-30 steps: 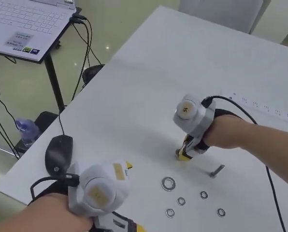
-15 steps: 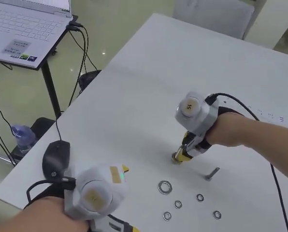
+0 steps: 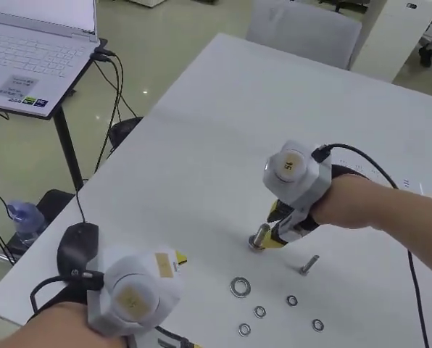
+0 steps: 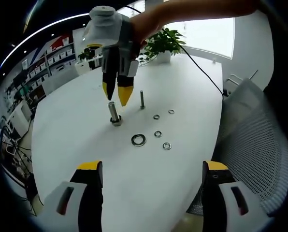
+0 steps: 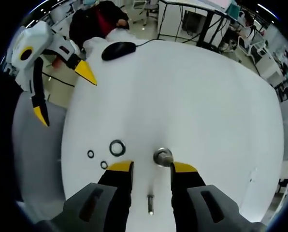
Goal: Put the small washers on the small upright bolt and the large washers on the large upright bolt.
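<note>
right gripper [image 5: 152, 167] lifted, large bolt [image 3: 259, 237] uncovered

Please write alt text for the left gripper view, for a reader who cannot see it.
The right gripper hangs jaws-down just above a thick bolt standing on a white table. Near it are a thin upright bolt, one large washer and four small washers; the left gripper is open below.
</note>
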`<state>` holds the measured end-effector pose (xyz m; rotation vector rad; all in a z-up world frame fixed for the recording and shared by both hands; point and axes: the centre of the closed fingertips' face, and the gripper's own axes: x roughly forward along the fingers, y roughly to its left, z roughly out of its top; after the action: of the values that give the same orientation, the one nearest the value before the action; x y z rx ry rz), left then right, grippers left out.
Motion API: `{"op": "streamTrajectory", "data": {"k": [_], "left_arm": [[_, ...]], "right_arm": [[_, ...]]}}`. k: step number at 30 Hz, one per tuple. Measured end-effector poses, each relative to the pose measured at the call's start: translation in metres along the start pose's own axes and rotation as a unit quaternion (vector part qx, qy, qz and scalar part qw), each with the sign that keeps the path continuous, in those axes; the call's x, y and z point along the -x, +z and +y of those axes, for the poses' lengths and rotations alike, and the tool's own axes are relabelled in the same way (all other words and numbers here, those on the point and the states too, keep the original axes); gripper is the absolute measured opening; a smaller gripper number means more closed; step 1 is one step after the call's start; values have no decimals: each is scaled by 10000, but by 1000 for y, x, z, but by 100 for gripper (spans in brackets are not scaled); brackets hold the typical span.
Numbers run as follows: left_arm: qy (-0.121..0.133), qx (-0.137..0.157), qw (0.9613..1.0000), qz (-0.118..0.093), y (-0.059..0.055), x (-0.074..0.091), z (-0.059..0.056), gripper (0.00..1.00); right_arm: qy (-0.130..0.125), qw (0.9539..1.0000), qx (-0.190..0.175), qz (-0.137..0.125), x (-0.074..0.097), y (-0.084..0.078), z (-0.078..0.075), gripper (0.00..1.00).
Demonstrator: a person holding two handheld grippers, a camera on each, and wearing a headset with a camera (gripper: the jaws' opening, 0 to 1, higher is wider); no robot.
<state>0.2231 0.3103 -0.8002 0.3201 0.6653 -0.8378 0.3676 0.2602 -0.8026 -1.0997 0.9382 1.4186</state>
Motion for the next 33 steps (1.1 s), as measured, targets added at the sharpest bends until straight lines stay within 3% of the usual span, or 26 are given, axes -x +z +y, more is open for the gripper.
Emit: {"op": "streamTrajectory", "data": {"k": [19, 26, 33], "left_arm": [[39, 118, 9998, -134, 4, 1, 3, 92], [129, 132, 9996, -218, 6, 2, 7, 99], [85, 143, 9996, -212, 5, 0, 5, 99]], "right_arm": [[152, 9995, 99, -258, -2, 7, 58, 34], [223, 9993, 96, -295, -12, 6, 71, 36], [249, 9991, 41, -353, -23, 6, 74, 38]]}}
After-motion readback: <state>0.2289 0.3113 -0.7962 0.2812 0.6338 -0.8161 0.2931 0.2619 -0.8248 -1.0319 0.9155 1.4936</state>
